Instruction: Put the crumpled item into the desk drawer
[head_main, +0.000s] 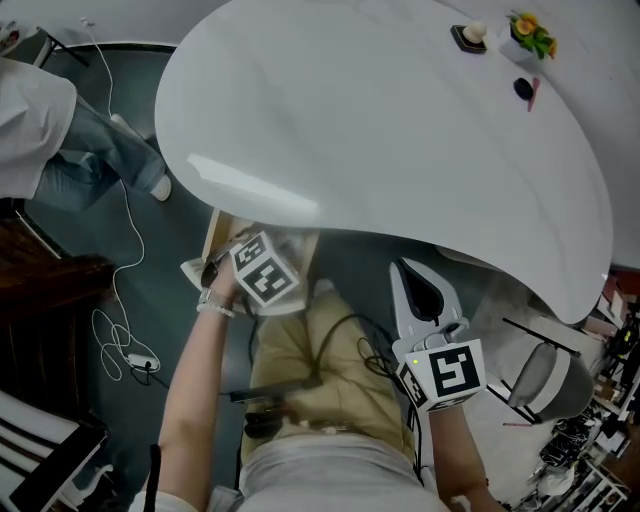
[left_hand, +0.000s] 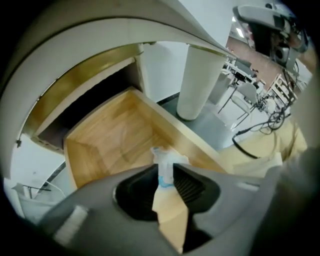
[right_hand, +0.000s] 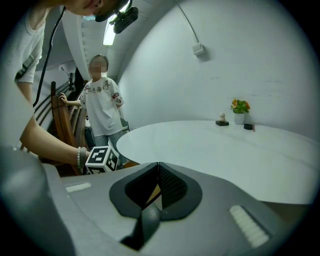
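"Left gripper view first: is the crumpled item (left_hand: 167, 156) in yet?"

"Not yet. The left gripper (left_hand: 165, 172) has its jaws pinched on it, a scrunched white scrap with a little blue on it, and it pokes up between the tips."

"And the drawer (left_hand: 107, 135)?"

"Already pulled out from under the desk (head_main: 400, 130). Its wooden floor lies bare right beyond the jaws, so the gripper is held over the open box with the scrap pointing into it."

"So the opening is done and the carrying too?"

"That's how I read it. The head view agrees: the left arm reaches in under the desk's near edge, where the drawer's pale rim shows."

"What is the right gripper (right_hand: 158, 167) doing?"

"Nothing useful at this point. Its jaws are pressed together with nothing between them, and it is held up near the desk edge, well apart from the drawer."

"What is left, then?"

"Letting the jaws part so the scrap drops onto the wood. After that, I'd guess, pushing the drawer shut, though the task sentence only asks for putting it in. The scrap looks light, so it may cling to a pad for a moment."
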